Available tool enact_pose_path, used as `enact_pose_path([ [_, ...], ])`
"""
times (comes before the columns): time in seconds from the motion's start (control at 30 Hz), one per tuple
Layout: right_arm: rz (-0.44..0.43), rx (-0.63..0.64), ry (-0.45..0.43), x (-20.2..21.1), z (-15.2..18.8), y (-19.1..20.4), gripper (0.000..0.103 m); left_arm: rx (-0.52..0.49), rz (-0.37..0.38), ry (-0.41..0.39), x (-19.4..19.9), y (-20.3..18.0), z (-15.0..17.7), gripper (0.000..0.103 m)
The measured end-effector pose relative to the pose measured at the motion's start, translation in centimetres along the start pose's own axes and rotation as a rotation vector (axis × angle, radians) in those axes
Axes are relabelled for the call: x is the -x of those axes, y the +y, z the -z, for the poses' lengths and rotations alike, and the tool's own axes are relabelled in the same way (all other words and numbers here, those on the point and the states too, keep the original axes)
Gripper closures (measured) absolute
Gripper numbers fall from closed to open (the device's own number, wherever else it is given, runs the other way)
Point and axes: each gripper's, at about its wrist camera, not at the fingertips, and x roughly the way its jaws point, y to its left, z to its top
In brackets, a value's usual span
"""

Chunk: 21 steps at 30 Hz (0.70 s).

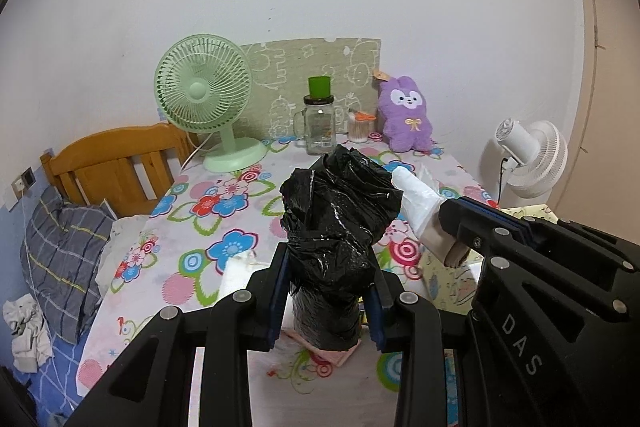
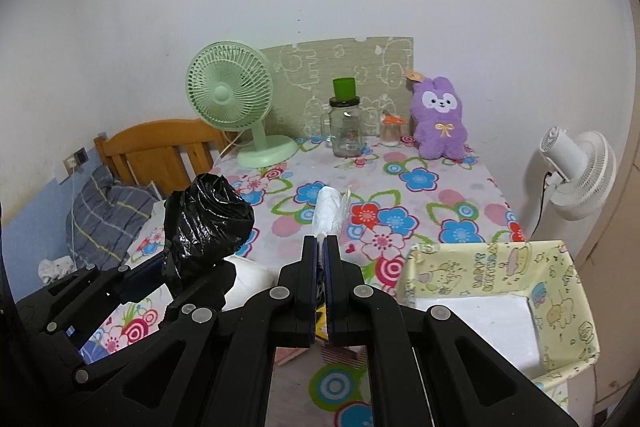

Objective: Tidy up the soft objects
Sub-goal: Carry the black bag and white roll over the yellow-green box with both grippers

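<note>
The left gripper (image 1: pixel 326 291) is clamped partway closed on a roll of black plastic bags (image 1: pixel 336 223), held above the flowered table (image 1: pixel 224 203). The right gripper (image 2: pixel 320 247) is fully closed on a roll of white bags (image 2: pixel 326 213), beside the yellow fabric basket (image 2: pixel 560 291).

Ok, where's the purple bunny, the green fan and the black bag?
purple bunny (image 2: pixel 439 119), right wrist view, on its tummy by the yellow bow.
green fan (image 1: pixel 199 91), left wrist view, on the round hub of its grille.
black bag (image 1: pixel 340 199), left wrist view, on its crinkled upper bulge.
</note>
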Motion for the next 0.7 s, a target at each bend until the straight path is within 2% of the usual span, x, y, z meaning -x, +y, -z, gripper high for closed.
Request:
enact_pose_path([
  [0.7,0.08,-0.041,-0.011,2.3,0.5,-6.0,0.097,-0.038,0.075,-0.004,-0.6,-6.0,-0.5,0.07],
])
